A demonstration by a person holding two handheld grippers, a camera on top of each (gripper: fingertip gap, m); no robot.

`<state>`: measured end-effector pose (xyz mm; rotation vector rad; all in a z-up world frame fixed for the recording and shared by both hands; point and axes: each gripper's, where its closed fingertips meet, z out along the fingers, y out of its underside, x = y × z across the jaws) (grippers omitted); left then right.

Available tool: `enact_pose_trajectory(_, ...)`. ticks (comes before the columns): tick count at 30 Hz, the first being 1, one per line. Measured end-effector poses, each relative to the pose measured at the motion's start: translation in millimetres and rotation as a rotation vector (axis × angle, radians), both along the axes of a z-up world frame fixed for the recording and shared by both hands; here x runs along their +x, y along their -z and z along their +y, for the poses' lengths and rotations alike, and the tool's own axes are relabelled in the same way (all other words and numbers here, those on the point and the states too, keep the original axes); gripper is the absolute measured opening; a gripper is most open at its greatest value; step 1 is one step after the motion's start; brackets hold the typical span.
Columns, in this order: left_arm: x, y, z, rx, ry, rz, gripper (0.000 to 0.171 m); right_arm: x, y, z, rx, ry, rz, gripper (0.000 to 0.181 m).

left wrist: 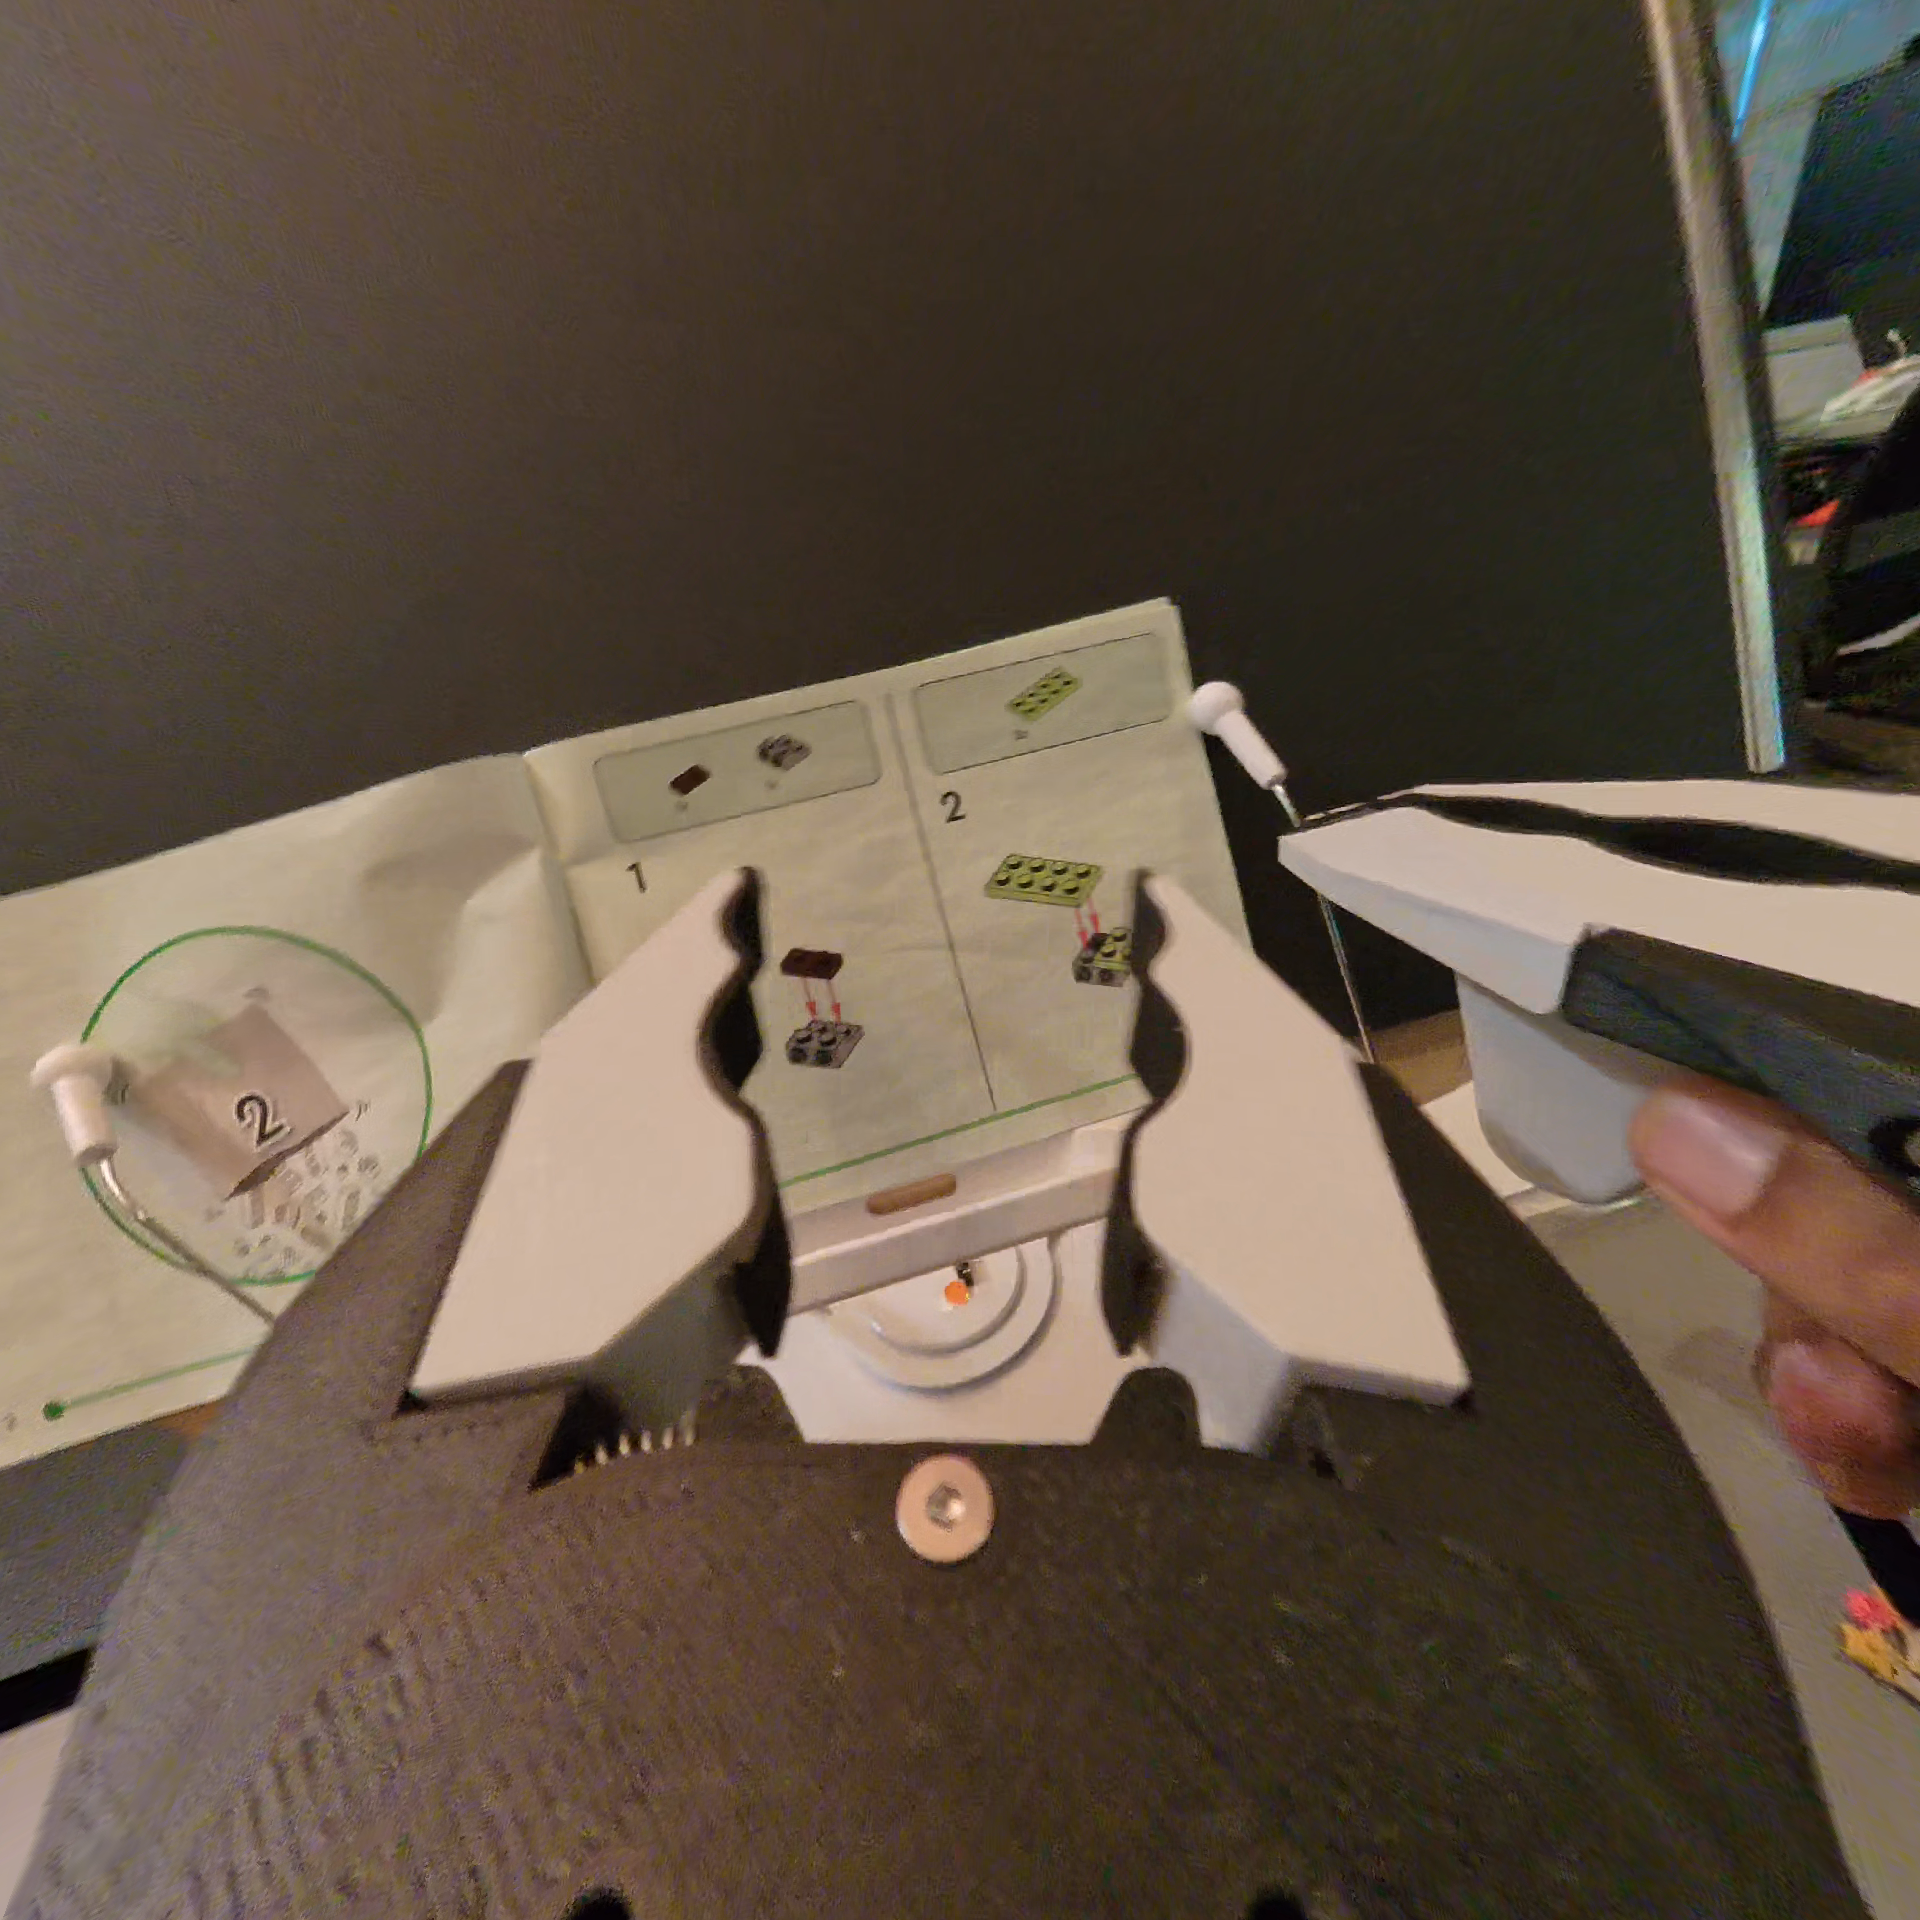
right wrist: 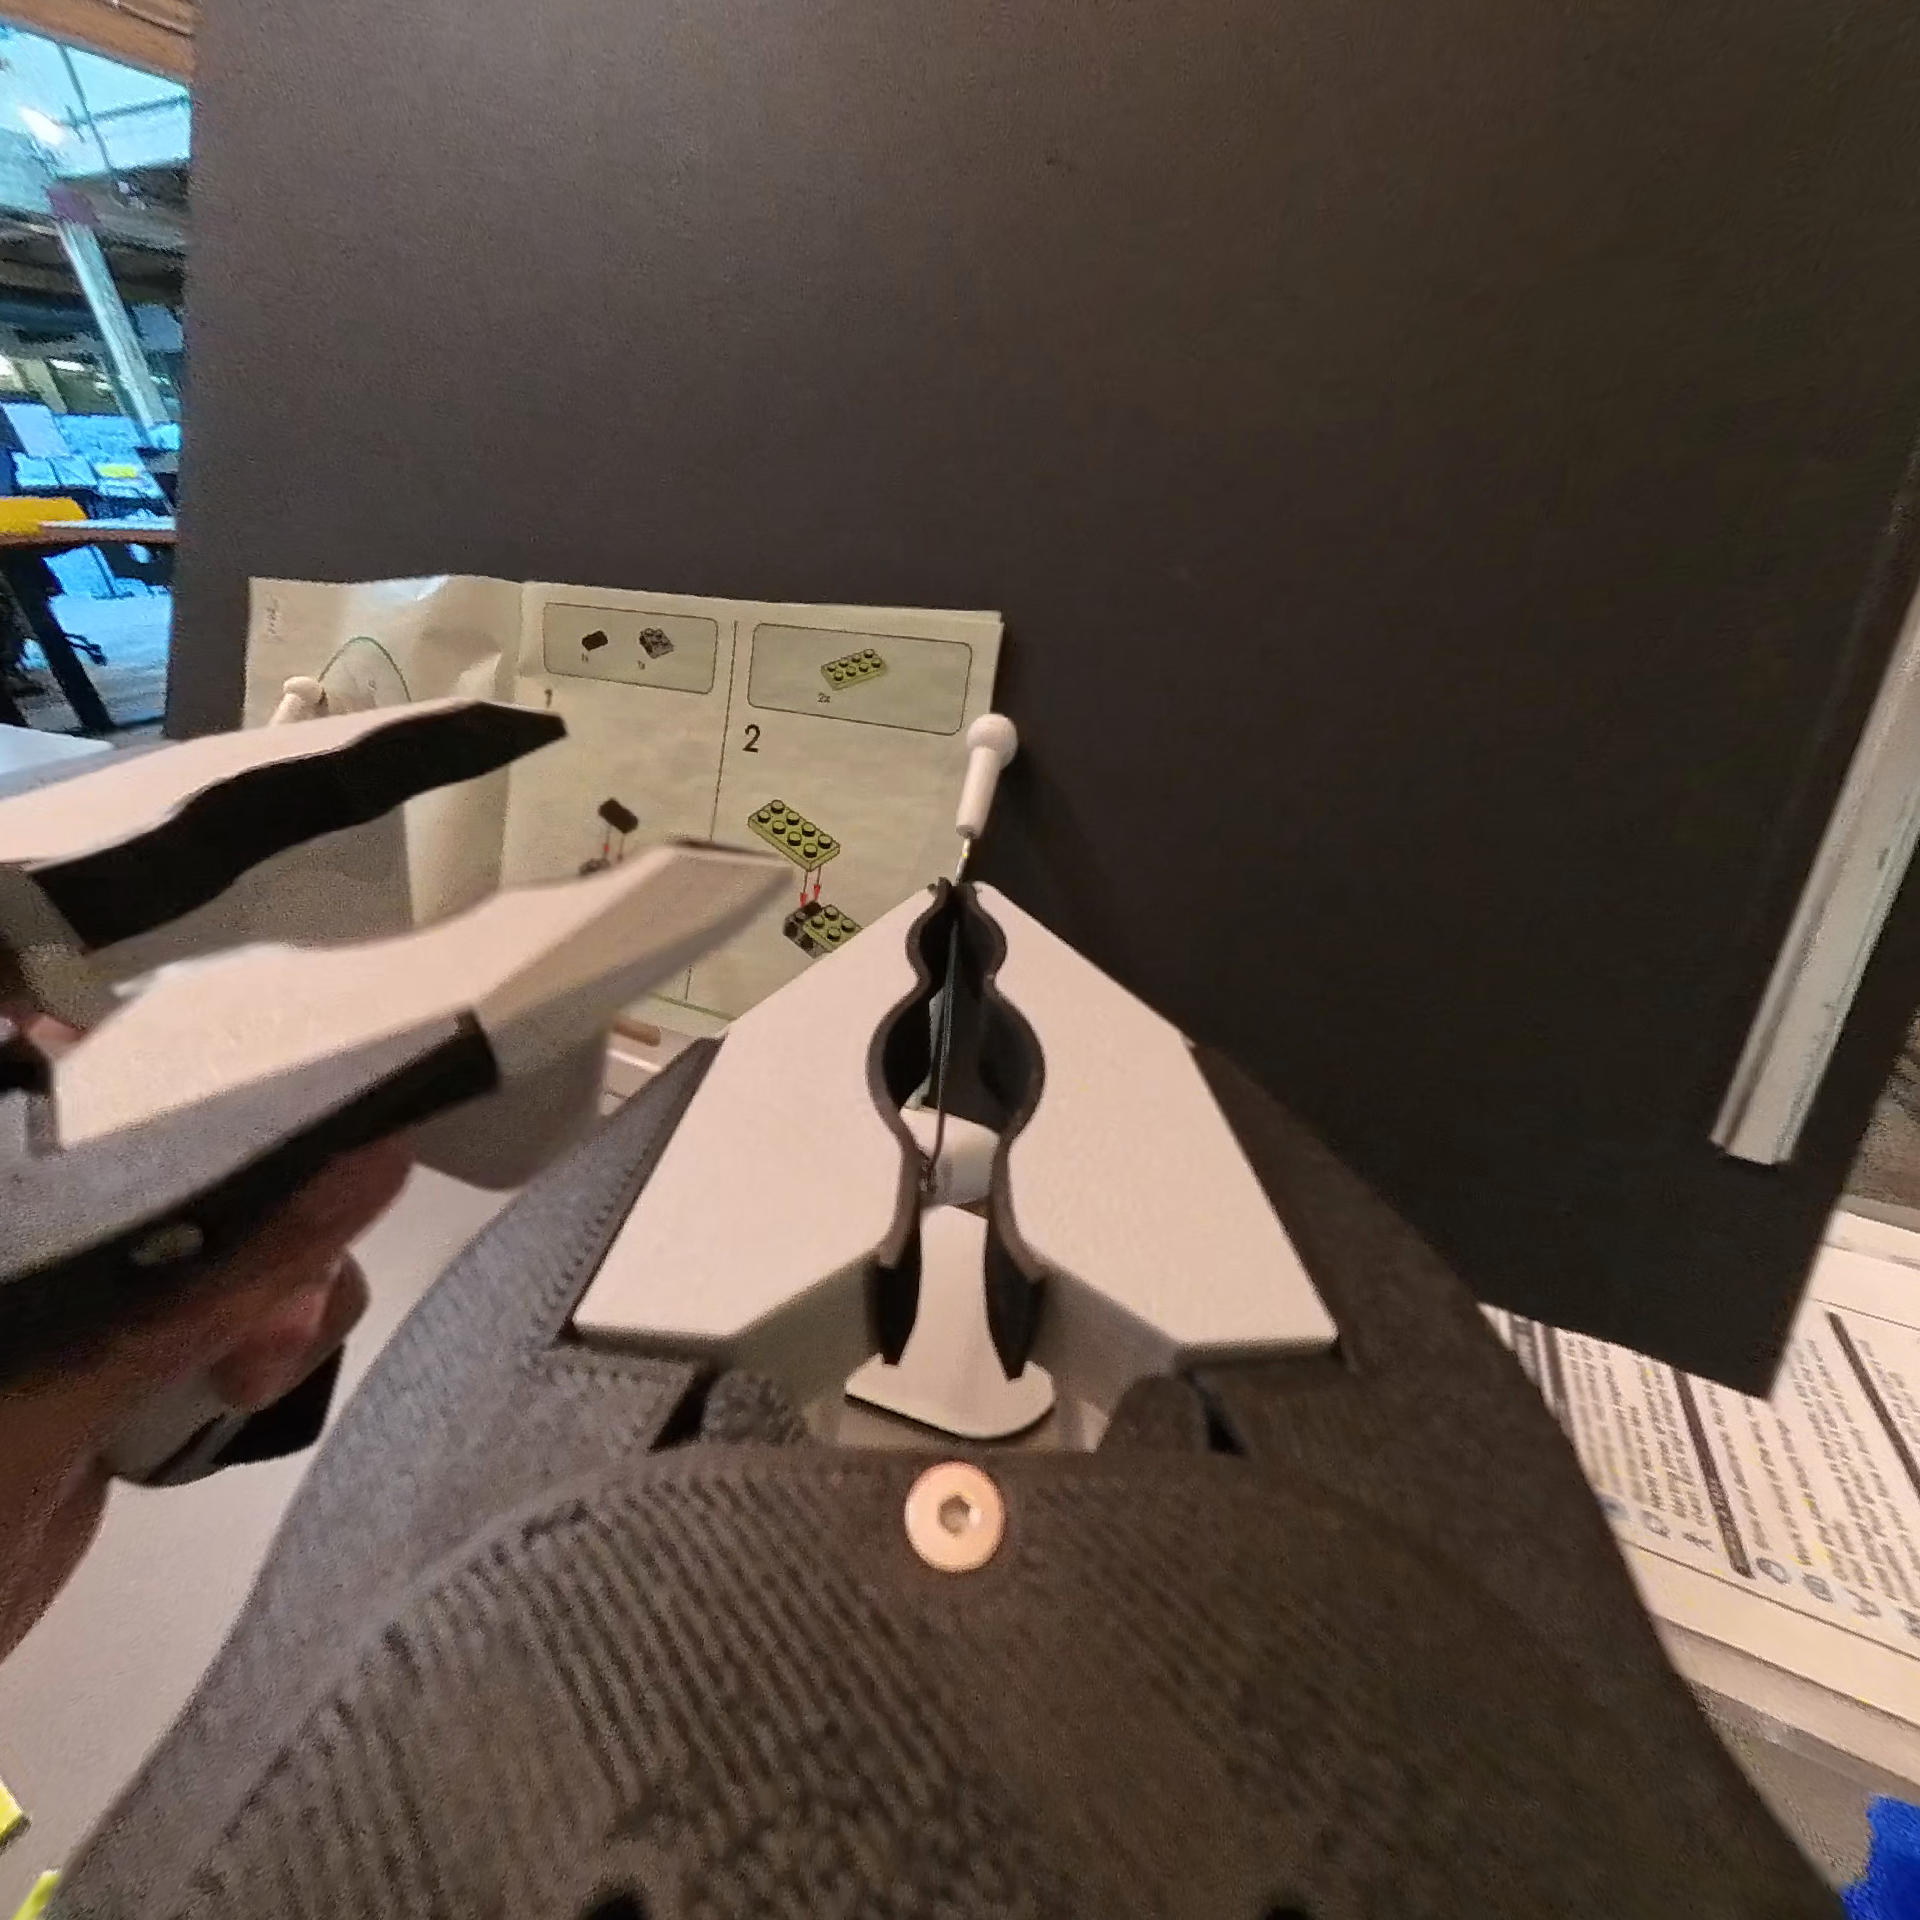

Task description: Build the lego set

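Observation:
The open instruction booklet [left wrist: 862, 831] stands upright on a white stand [left wrist: 935, 1226] against a dark panel. My left gripper [left wrist: 945, 894] is open and empty, its fingers in front of the booklet's lower half. My right gripper [right wrist: 951, 888] is shut on the thin page-holder wire [right wrist: 966, 857] just below its white tip [right wrist: 987, 769], at the booklet's right edge [right wrist: 831, 748]. It also shows in the left wrist view [left wrist: 1294, 831], nipping the wire under the white tip [left wrist: 1231, 727]. My left gripper shows open in the right wrist view [right wrist: 665, 800]. No loose brick is between any fingers.
A second wire with a white tip [left wrist: 73, 1081] lies over the booklet's left page. A dark panel [right wrist: 1247, 416] stands behind. A printed sheet [right wrist: 1714, 1455] lies at the right. A hand [left wrist: 1714, 1153] holds the right gripper. A metal post [left wrist: 1714, 364] stands at the far right. The metal post [left wrist: 1714, 364] sits 15 centimeters or so from the ends of my right fingers.

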<state>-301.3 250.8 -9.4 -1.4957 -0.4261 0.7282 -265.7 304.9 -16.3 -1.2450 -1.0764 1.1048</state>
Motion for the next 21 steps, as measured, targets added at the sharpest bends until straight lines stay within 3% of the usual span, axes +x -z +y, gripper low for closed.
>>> enact_pose_trajectory(3, -5.7, 10.5, 5.5, -0.094, -0.074, 0.051, 0.103, 0.2, 0.0, 0.5, -0.034, -0.015, 0.015, 0.000)
enact_pose_trajectory(6, -15.2, 26.0, 8.1, -0.145, -0.118, 0.045, 0.111, 0.8, 0.0, 1.6, -0.036, -0.015, 0.014, 0.000)
enact_pose_trajectory(13, -17.0, 26.0, 7.6, -0.139, -0.112, 0.021, 0.107, 2.2, 0.0, 3.9, -0.036, -0.014, 0.013, 0.000)
enact_pose_trajectory(18, -23.8, 19.3, -3.8, -0.090, -0.135, 0.006, 0.075, 2.4, 0.0, 4.1, -0.035, -0.016, 0.012, 0.000)
enact_pose_trajectory(21, -25.8, 18.5, -6.2, -0.090, -0.133, 0.007, 0.067, 2.2, -0.1, 4.0, -0.036, -0.016, 0.015, 0.000)
